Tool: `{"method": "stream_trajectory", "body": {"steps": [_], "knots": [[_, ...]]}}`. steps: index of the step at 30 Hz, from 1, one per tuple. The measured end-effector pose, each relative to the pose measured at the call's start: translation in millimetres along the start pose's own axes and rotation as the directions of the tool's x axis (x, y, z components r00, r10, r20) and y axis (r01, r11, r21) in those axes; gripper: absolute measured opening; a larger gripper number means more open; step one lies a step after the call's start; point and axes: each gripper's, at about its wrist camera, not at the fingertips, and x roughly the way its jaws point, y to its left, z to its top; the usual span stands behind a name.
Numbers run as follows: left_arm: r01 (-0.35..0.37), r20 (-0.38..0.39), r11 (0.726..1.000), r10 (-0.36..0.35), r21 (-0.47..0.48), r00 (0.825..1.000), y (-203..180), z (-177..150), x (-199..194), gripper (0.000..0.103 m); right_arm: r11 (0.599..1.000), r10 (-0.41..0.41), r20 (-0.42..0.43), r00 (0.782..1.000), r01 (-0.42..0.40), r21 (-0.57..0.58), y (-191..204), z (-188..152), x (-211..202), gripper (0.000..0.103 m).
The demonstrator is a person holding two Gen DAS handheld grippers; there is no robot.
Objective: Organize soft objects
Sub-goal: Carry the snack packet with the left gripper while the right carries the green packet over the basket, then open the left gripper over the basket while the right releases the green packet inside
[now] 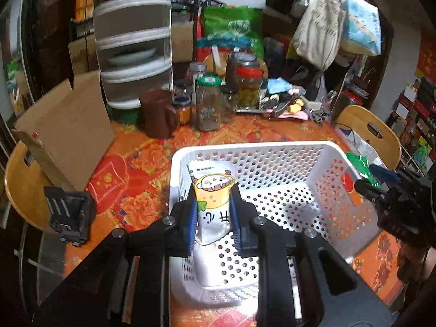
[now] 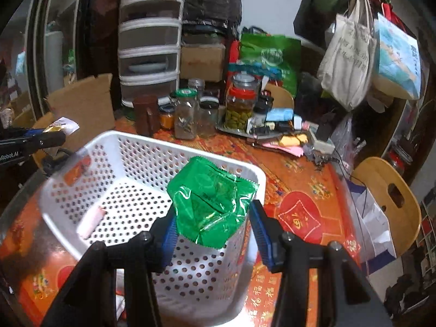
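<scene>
A white perforated basket sits on the red and orange tablecloth. My left gripper is shut on a white snack packet with a cartoon figure, held over the basket's near left side. In the right wrist view my right gripper is shut on a crinkled green foil packet above the basket's near right corner. The right gripper and its green packet also show at the right edge of the left wrist view. A small pink and white item lies on the basket floor.
Several glass jars and a brown mug stand behind the basket. A cardboard box is at the left, a drawer unit behind. Wooden chairs flank the table; bags hang at right.
</scene>
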Motion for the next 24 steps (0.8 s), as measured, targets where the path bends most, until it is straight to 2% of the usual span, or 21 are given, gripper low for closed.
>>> {"method": "stream_trajectory", "body": {"steps": [3, 7, 18, 21, 24], "knots": [[-0.007, -0.033, 1.000, 0.007, 0.018, 0.999, -4.3, -2.5, 21.1, 0.019, 0.999, 0.030, -0.033, 0.999, -0.029, 0.028, -2.2, -2.3, 19.9, 0.049], [-0.003, -0.069, 0.999, 0.005, 0.037, 0.998, -11.3, -7.5, 41.6, 0.019, 0.999, 0.028, -0.065, 0.997, -0.026, 0.032, 0.0, -5.4, 36.1, 0.049], [0.000, -0.106, 0.999, 0.005, 0.048, 0.994, -17.9, -15.8, 64.0, 0.019, 1.000, 0.014, -0.093, 0.996, -0.014, -0.001, 12.2, -9.3, 51.4, 0.049], [-0.010, -0.101, 0.999, 0.015, 0.049, 0.995, -17.1, -16.6, 64.7, 0.028, 1.000, 0.026, -0.095, 0.995, -0.026, 0.002, 13.8, -9.0, 50.8, 0.049], [-0.008, -0.087, 0.999, 0.012, 0.040, 0.996, -15.2, -16.7, 61.6, 0.042, 1.000, 0.023, -0.086, 0.996, -0.022, 0.006, 14.0, -9.0, 49.5, 0.051]]}}
